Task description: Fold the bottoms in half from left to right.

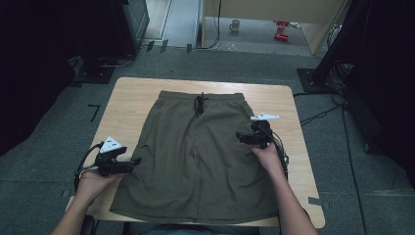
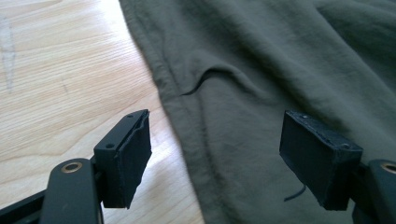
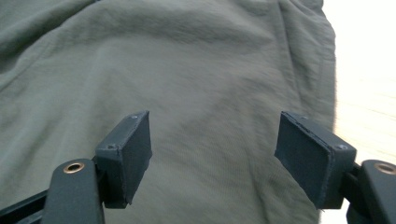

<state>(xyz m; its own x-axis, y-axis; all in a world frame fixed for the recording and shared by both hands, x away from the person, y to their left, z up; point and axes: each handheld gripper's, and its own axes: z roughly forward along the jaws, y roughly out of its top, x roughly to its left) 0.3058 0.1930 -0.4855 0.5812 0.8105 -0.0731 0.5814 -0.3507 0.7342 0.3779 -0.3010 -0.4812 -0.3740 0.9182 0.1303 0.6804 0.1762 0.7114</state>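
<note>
A pair of olive-green shorts [image 1: 195, 156] lies spread flat on the wooden table [image 1: 127, 98], waistband and dark drawstring [image 1: 199, 104] at the far side. My left gripper [image 1: 136, 162] hovers at the left side seam of the shorts, open. In the left gripper view its jaws [image 2: 215, 135] straddle the hem edge of the shorts [image 2: 261, 60], with one pad over bare wood and nothing gripped. My right gripper [image 1: 241, 137] is over the right half of the shorts, open. In the right gripper view the cloth [image 3: 187, 70] lies under its spread jaws [image 3: 214, 135].
The table stands on grey carpet, with dark equipment racks at left [image 1: 122, 29] and right [image 1: 372, 58]. Cables [image 1: 318, 115] run over the floor by the right edge. A mug [image 1: 235, 25] and red items [image 1: 281, 29] sit far back on the floor.
</note>
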